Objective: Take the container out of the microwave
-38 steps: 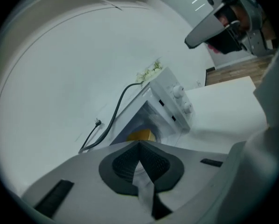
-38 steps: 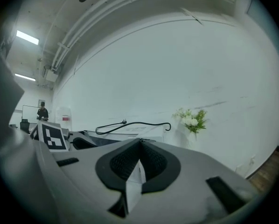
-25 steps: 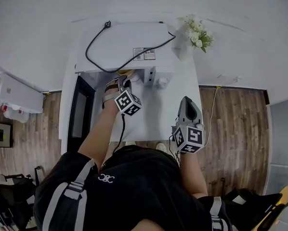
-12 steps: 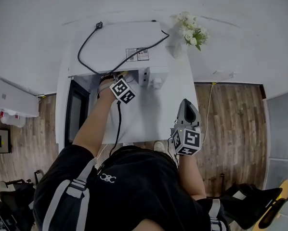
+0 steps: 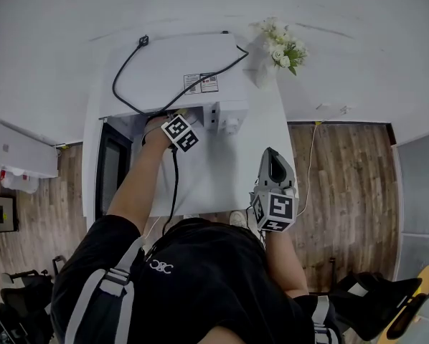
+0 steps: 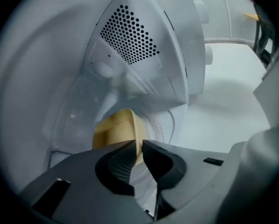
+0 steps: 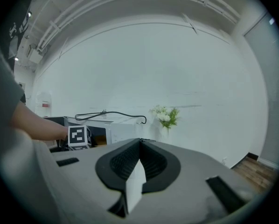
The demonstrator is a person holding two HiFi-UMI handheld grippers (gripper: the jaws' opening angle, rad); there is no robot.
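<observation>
The yellow container (image 6: 112,130) sits on the floor of the white microwave (image 5: 175,67). My left gripper (image 6: 140,144) reaches inside the oven. Its jaws have just been closing and now pinch the container's rim between their pads. In the head view only its marker cube (image 5: 180,132) and the forearm show at the oven's mouth; the jaws and the container are hidden under the oven's top. My right gripper (image 5: 273,165) hovers over the white table (image 5: 222,178), well right of the oven, with its jaws shut and nothing in them.
The microwave door (image 5: 114,170) hangs open on the left. A black power cord (image 5: 139,84) lies across the oven's top. A vase of white flowers (image 5: 280,47) stands at the table's back right corner. Wooden floor surrounds the table.
My left gripper has gone deeper into the microwave and its jaws have closed on the container's rim. The right gripper has barely moved.
</observation>
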